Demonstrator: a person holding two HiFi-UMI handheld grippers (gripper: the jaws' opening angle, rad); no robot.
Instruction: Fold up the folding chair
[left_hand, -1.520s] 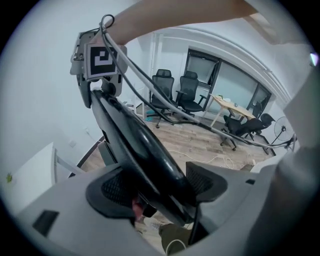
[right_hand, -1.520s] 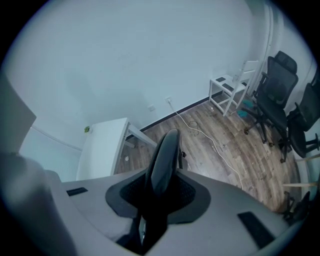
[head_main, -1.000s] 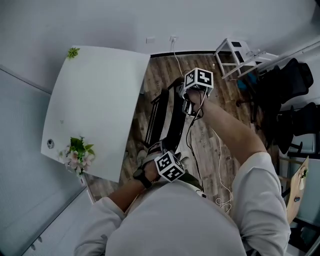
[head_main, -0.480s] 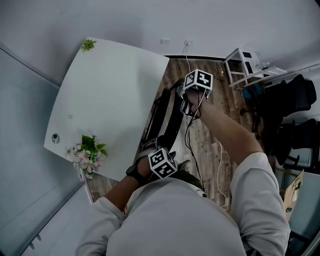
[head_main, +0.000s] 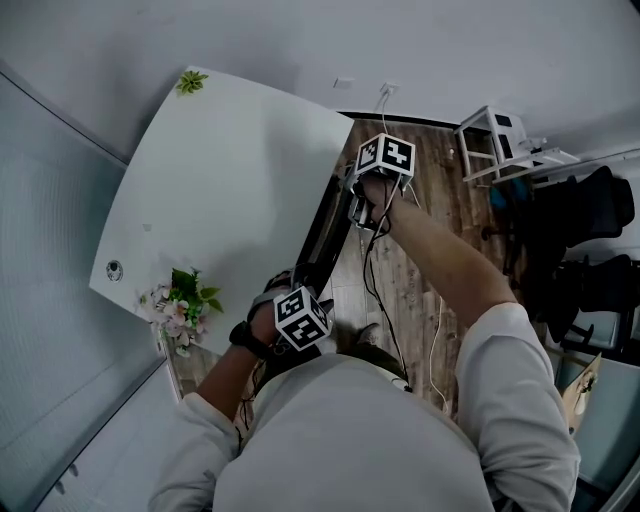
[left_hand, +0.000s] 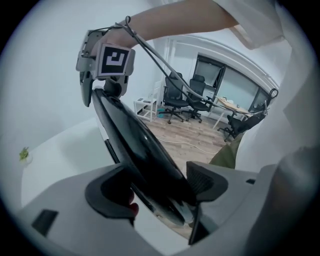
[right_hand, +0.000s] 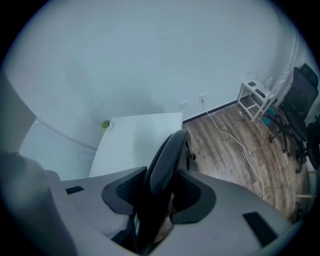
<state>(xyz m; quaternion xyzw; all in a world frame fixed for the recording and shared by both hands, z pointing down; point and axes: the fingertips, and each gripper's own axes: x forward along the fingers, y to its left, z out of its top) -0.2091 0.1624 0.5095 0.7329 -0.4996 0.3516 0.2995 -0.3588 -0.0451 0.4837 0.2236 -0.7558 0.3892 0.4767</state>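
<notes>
The folded black folding chair (head_main: 325, 235) hangs edge-on over the wood floor, right against the white table's (head_main: 220, 180) right edge. My left gripper (head_main: 303, 295) grips its near end; in the left gripper view the black seat (left_hand: 135, 140) fills the gap between the jaws of the left gripper (left_hand: 160, 187), which are opening. My right gripper (head_main: 362, 203) holds the far end. In the right gripper view the chair's rounded rim (right_hand: 167, 155) sits between both pads of the right gripper (right_hand: 160, 192), and these jaws are opening too.
A flower bunch (head_main: 180, 305) lies at the table's near corner and a small plant (head_main: 190, 82) at its far corner. A white rack (head_main: 500, 135) and black office chairs (head_main: 590, 220) stand to the right. A cable (head_main: 375, 290) trails across the floor.
Both grippers have carried the chair leftward, from over the open floor to the table's right edge. The chair looks narrower, more edge-on.
</notes>
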